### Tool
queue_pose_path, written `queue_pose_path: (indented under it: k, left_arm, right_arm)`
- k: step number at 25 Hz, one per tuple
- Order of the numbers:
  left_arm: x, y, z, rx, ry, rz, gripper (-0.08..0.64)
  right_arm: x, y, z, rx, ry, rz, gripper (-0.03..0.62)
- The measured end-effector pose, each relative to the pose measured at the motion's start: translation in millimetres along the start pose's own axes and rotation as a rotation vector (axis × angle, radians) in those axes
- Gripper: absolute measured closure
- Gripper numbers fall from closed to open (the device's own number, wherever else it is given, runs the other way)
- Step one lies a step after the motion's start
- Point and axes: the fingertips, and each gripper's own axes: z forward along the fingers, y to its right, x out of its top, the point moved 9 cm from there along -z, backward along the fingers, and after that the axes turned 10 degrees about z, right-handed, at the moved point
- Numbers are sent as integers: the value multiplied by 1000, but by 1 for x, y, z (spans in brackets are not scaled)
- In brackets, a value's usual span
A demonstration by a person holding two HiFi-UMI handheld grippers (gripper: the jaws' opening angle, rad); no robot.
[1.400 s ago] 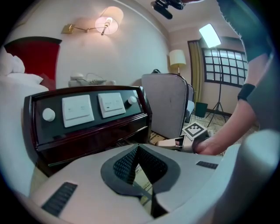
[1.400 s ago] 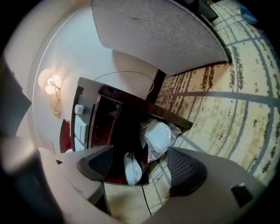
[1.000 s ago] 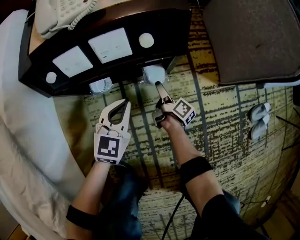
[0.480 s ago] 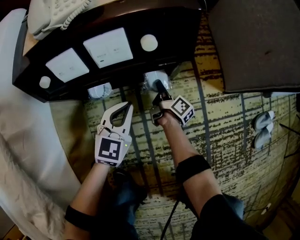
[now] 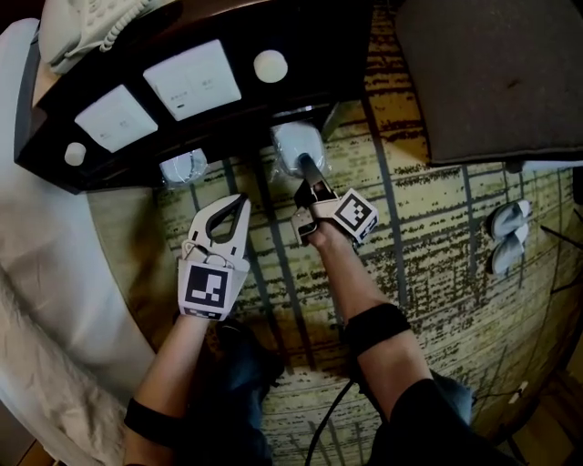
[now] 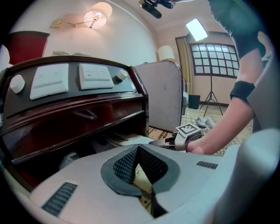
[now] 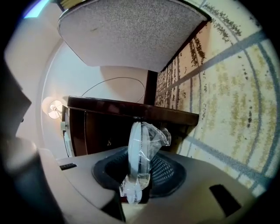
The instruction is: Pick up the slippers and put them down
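Two pairs of white slippers in clear plastic lie on the carpet under the dark nightstand. My right gripper reaches to the right-hand pack. In the right gripper view that pack stands on edge between the jaws, which have just been closing and now pinch it. The left-hand pack lies untouched. My left gripper hovers just below and to the right of it, shut and empty, its tips meeting. The right gripper also shows in the left gripper view.
The nightstand's sloping top carries switch panels, knobs and a white telephone. A white bed runs along the left. A grey upholstered chair stands at the upper right. An unwrapped pair of slippers lies on the patterned carpet at the right.
The right gripper's jaws have closed in on the right-hand wrapped pack. The left gripper has sunk a little lower, still shut.
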Motion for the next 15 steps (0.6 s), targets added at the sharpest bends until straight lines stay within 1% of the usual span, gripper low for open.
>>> queue_pose_path:
  k: [4, 7, 11, 15]
  left_arm:
    - [14, 5, -15, 17, -15, -36, 558]
    - [30, 12, -34, 13, -22, -52, 558]
    - [58, 30, -62, -22, -38, -45, 558]
    - [79, 47, -83, -20, -54, -47, 558]
  right_arm:
    - [-9, -11, -34, -15, -21, 0, 468]
    - [-24, -26, -69, -22, -26, 24, 468]
    - [-43, -47, -122, -78, -33, 52, 468]
    - [-56, -59, -170, -130, -47, 63, 468]
